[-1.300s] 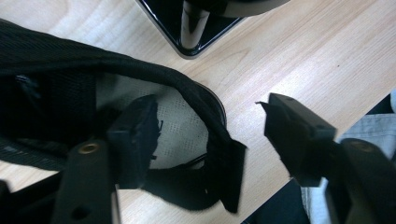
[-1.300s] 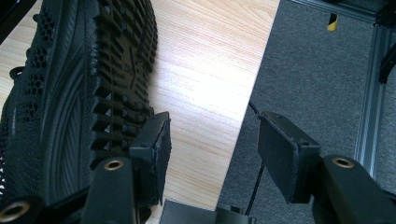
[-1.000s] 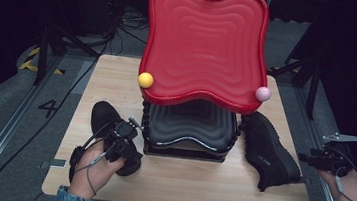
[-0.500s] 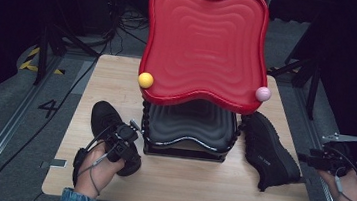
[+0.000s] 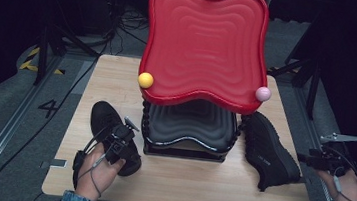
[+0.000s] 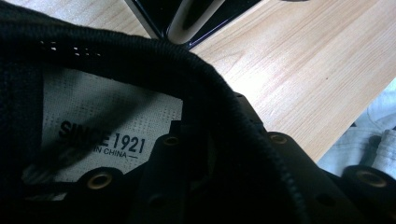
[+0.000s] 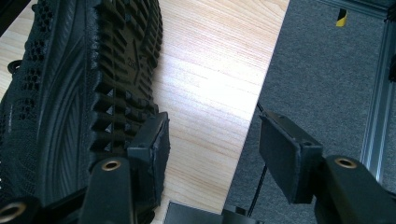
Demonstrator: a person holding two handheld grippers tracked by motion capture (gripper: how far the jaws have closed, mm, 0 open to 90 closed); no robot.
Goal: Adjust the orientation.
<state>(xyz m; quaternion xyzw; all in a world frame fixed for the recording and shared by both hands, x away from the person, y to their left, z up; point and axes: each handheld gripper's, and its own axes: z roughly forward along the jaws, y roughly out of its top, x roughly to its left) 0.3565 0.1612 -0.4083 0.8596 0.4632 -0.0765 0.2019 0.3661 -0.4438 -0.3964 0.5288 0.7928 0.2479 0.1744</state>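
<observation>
Two black shoes lie on the desk (image 5: 178, 181), one either side of a black stand carrying a big red wavy tray (image 5: 204, 48). The left gripper (image 5: 121, 142) sits down on the left shoe (image 5: 106, 120); its jaws have just been closing, and the left gripper view looks right into the shoe's opening, with the collar rim between the jaws and the printed insole label just ahead. Grip looks made or nearly so; I cannot see the pads pressing.

The right gripper (image 7: 212, 149) has its jaws wide apart with nothing in them. The right shoe (image 7: 79, 93) lies on its side, sole facing this gripper, one pad just beside the heel edge, the other out past the desk edge.

Step in hand, as I judge it: taking hold of the left shoe by its collar. Next move calls for a firm pinch on the rim, then a lift clear of the stand beside it.

Surface: pale wood-grain top. Room: dark, grey carpet floor (image 7: 327, 60), metal rail, cables, yellow-black tape. A yellow ball (image 5: 145, 80) and a pink ball (image 5: 262, 94) sit at the tray's front corners.
</observation>
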